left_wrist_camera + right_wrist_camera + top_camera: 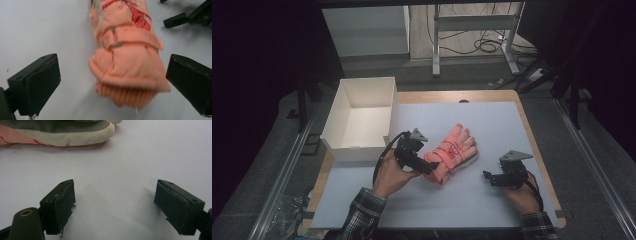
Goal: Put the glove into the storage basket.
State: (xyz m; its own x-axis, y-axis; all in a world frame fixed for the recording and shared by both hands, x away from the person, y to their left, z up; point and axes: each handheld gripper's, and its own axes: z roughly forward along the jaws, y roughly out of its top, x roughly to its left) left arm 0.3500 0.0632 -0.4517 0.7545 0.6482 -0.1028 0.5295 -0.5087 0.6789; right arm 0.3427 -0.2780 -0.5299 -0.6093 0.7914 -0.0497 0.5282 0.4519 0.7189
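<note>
In the left gripper view, the pink glove (127, 57) is blurred, most of all at its ribbed cuff near the bottom centre, and its finger end is cut off by the top edge. The right gripper (190, 17) appears in the upper right corner of that view, cropped by the frame. In the right gripper view, the glove (60, 130) sits at the upper left, with most of it cut off by the top and left edges. In the high view, the left gripper (424, 164) covers the glove's cuff at the centre, and both plaid sleeves (362, 217) are cropped at the bottom edge. The room around the table (492, 195) is too dark to make out.
</note>
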